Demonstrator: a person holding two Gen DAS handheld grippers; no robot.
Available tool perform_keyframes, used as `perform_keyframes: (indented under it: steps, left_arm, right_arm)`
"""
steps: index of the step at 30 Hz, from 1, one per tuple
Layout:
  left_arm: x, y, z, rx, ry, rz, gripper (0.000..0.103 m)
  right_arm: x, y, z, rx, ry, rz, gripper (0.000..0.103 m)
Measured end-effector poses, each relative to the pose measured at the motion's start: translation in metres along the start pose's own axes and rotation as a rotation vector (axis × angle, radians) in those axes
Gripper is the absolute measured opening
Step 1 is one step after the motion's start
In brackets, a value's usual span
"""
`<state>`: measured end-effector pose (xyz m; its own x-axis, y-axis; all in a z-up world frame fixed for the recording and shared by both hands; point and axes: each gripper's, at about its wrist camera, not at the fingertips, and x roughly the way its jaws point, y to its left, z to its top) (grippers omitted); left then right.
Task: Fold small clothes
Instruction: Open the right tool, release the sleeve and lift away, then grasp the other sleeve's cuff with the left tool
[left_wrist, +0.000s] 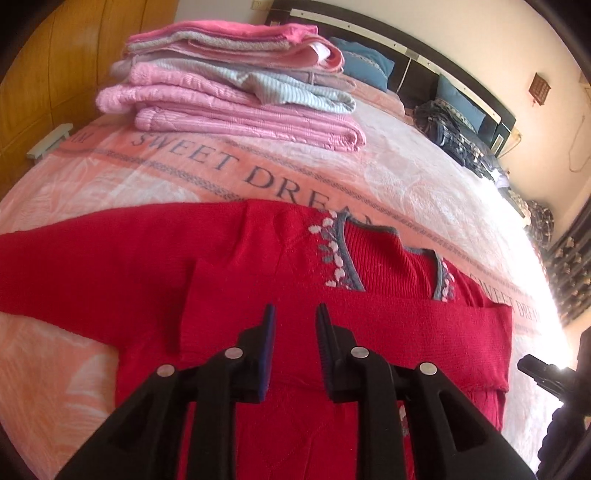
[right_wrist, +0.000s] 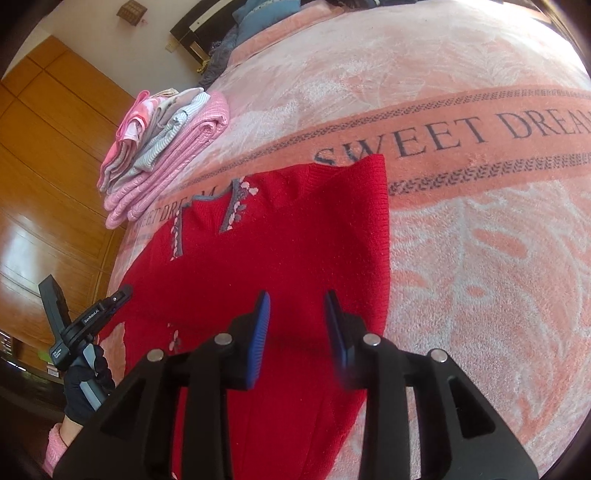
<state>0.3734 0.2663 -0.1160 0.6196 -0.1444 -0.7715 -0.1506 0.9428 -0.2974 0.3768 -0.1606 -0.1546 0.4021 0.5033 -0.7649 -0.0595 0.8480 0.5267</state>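
The left gripper (left_wrist: 295, 325) has its fingers (left_wrist: 269, 332) parted by a narrow gap with nothing between them; it hovers over the folded-in sleeve of a red sweater (left_wrist: 258, 266). The right gripper (right_wrist: 297, 314) is likewise parted and empty, its blue-padded fingers (right_wrist: 260, 325) above the sweater's lower right part, near the straight folded edge.

The sweater (right_wrist: 295, 240) lies flat on the bed — front up, with a grey-trimmed neckline and pale leaf stitching down both sides of it. In the left wrist view one sleeve is folded across the chest, while the other stretches out flat to the left over the blanket (left_wrist: 424, 192). That blanket is pink and white, printed with "SWEET DREAM".

Further up the bed, well apart from the sweater, sits a stack of folded clothes (left_wrist: 236, 77) — pinks, a pale stripe, a grey. Blue pillows (left_wrist: 373, 62) rest against the dark headboard, and a gloved hand (right_wrist: 83, 384) holds the left gripper in the right wrist view.
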Motion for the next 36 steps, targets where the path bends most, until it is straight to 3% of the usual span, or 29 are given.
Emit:
perform_keyframes:
  steps: [3, 7, 9, 14, 17, 18, 19, 26, 30, 36]
  left_arm:
    - [0.019, 0.005, -0.012, -0.004, 0.053, 0.022, 0.022]
    - [0.024, 0.003, -0.017, 0.055, 0.044, 0.028, 0.022]
    - [0.024, 0.007, -0.016, 0.035, 0.046, 0.014, 0.023]
    - [0.012, 0.017, -0.012, 0.008, 0.027, -0.006, 0.023]
    - [-0.002, 0.030, -0.004, 0.016, -0.014, 0.026, 0.034]
    - [-0.006, 0.039, -0.002, -0.003, -0.022, 0.036, 0.042]
    - [-0.009, 0.049, -0.001, -0.026, -0.021, 0.042, 0.043]
    - [-0.035, 0.129, -0.008, -0.143, 0.033, 0.063, 0.043]
    - [-0.063, 0.180, -0.015, -0.204, 0.012, 0.085, 0.043]
    - [-0.097, 0.271, -0.023, -0.384, -0.034, 0.140, 0.044]
  right_arm:
    - [0.017, -0.014, -0.008, 0.025, 0.050, -0.051, 0.030]
    - [0.020, -0.028, -0.011, 0.061, 0.059, 0.005, 0.028]
    - [0.019, -0.031, -0.011, 0.079, 0.066, 0.018, 0.028]
    - [0.015, -0.017, -0.012, 0.043, 0.039, -0.048, 0.029]
    - [0.010, -0.002, -0.008, 0.002, 0.002, -0.063, 0.039]
    - [0.009, 0.003, -0.006, -0.005, -0.008, -0.061, 0.040]
    - [0.010, 0.007, -0.005, -0.007, -0.009, -0.053, 0.041]
    - [0.037, 0.045, -0.008, -0.046, 0.059, -0.006, 0.045]
    - [0.053, 0.075, -0.016, -0.105, 0.084, -0.015, 0.051]
    - [0.060, 0.130, -0.022, -0.156, 0.116, 0.075, 0.051]
